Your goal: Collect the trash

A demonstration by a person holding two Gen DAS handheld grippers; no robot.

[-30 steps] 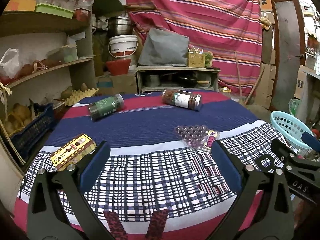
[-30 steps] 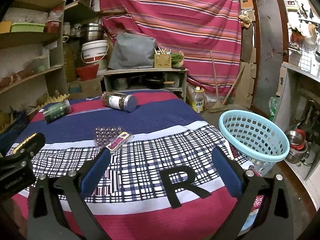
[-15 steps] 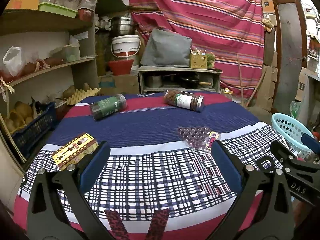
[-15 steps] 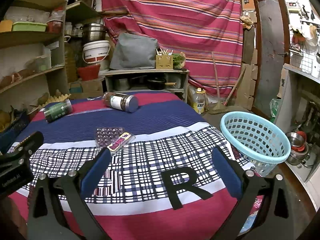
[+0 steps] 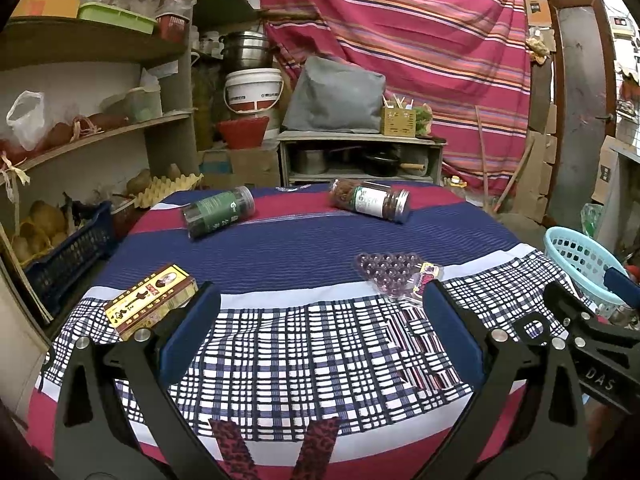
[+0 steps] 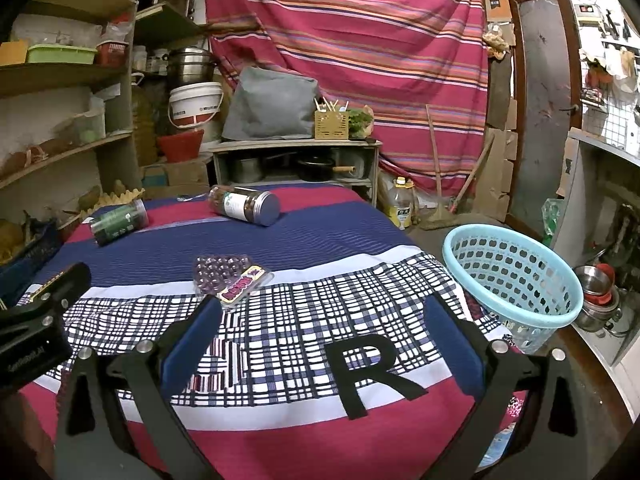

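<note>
- Trash lies spread over the cloth-covered table (image 5: 320, 248): a green-label jar (image 5: 218, 216) on its side toward the far left, a brown-content jar (image 5: 370, 201) on its side toward the far right, a yellow box (image 5: 150, 306) flat near the left edge, and a clear blister tray (image 6: 230, 278) flat near the middle.
- Both jars rest on their rounded sides, so I judge they could roll if nudged; the box and tray sit flat and look stable.
- Off the table's right side stands a light blue basket (image 6: 516, 276), its mouth up and open; what shows of its inside looks bare. It is the likely place for the trash, and it stands on the right gripper's side.
- Whether other pieces have gone elsewhere cannot be told; four pieces lie on the cloth and none shows in the basket.
- Left gripper (image 5: 320, 322) is held low over the near checked part of the cloth, pointing across the table, its jaws spread wide with nothing between them. The yellow box lies just beside its left finger.
- Right gripper (image 6: 322, 326) is held level beside it, above the near edge by a black letter R on the cloth, jaws likewise wide apart and holding nothing. The blister tray lies just ahead of its left finger.
- Neither gripper touches any piece.
</note>
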